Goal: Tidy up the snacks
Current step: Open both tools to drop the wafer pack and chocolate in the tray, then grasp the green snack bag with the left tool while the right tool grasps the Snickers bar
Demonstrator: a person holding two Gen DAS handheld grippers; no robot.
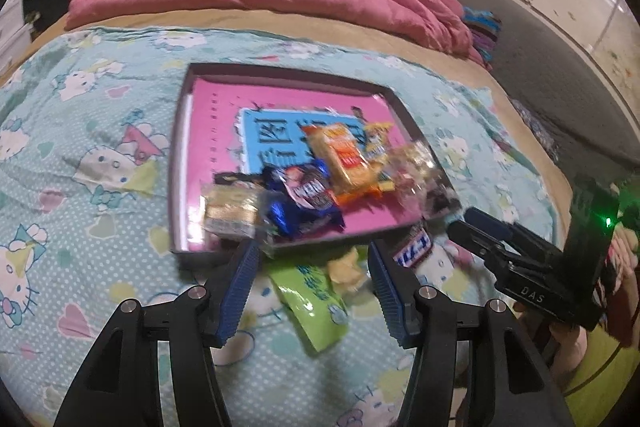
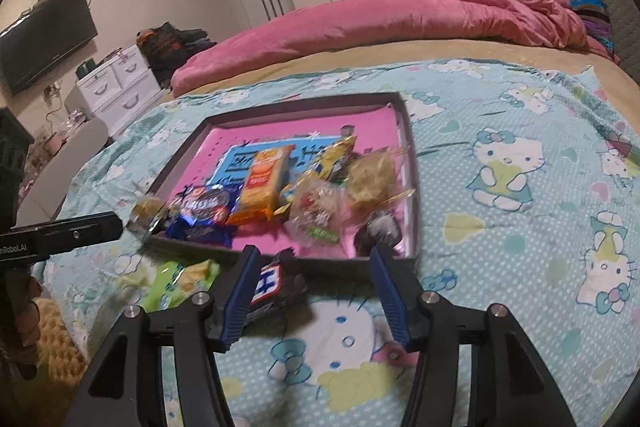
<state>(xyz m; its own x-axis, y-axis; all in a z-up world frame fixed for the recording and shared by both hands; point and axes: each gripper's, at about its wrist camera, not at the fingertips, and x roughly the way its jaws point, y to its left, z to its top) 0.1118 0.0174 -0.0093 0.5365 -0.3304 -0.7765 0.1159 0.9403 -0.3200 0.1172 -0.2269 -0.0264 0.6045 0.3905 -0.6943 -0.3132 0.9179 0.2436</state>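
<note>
A dark-rimmed tray [image 1: 280, 73] with a pink bottom lies on the bed and holds several snacks: an orange cracker pack [image 1: 344, 157], a blue cookie pack [image 1: 308, 203], clear-wrapped sweets [image 1: 416, 163]. It also shows in the right wrist view [image 2: 412, 155]. A green packet [image 1: 316, 301] and a dark bar with blue-white lettering [image 1: 414, 249] lie on the sheet in front of the tray. My left gripper [image 1: 312, 251] is open and empty above the green packet. My right gripper [image 2: 312, 259] is open and empty, with the dark bar [image 2: 276, 285] just in front of its left finger and the green packet [image 2: 180, 281] to its left.
The bed has a light blue cartoon-cat sheet [image 2: 520, 187] and a pink quilt [image 2: 400, 19] at the back. A white drawer unit [image 2: 120, 83] and a dark screen [image 2: 44, 39] stand to the left. The other gripper shows at the right of the left wrist view [image 1: 532, 263].
</note>
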